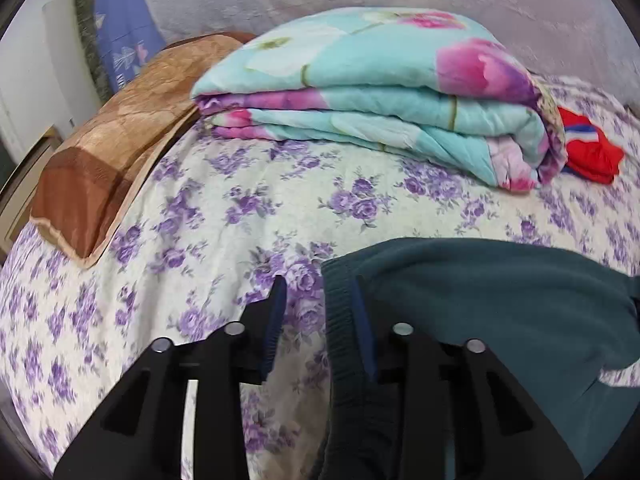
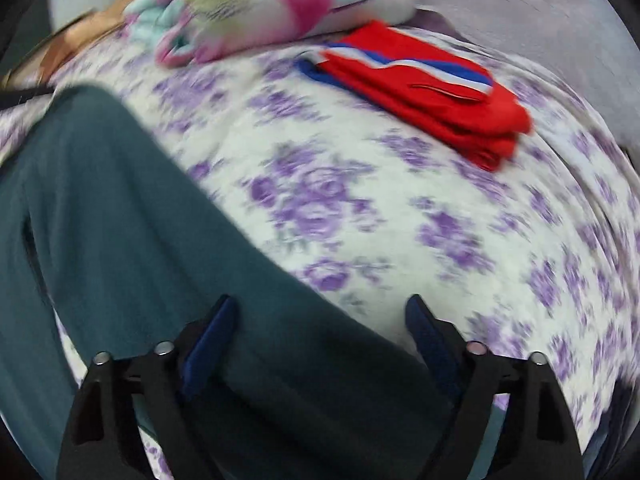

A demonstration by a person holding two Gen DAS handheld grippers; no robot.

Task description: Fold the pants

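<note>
The step in hand looks like the set-up for a grasp: both grippers are at the dark teal pants (image 1: 500,304) with nothing held yet. In the left wrist view the left gripper (image 1: 320,304) has its fingers spread a moderate way apart, straddling the ribbed band at the garment's left edge, one finger on the flowered bedsheet (image 1: 224,208) and the other over the cloth. In the right wrist view the right gripper (image 2: 320,312) stands wide, with a strip of the pants (image 2: 120,208) running between its fingers toward the lower centre of the frame.

Next, I judge, each gripper must close on its edge and carry it over to make a fold.

The pants lie on the sheet at the lower right of the left view and the left half of the right one: soft, knit-looking, loosely creased (the right view is motion-blurred, so whether they are already doubled is hard to say).
</note>
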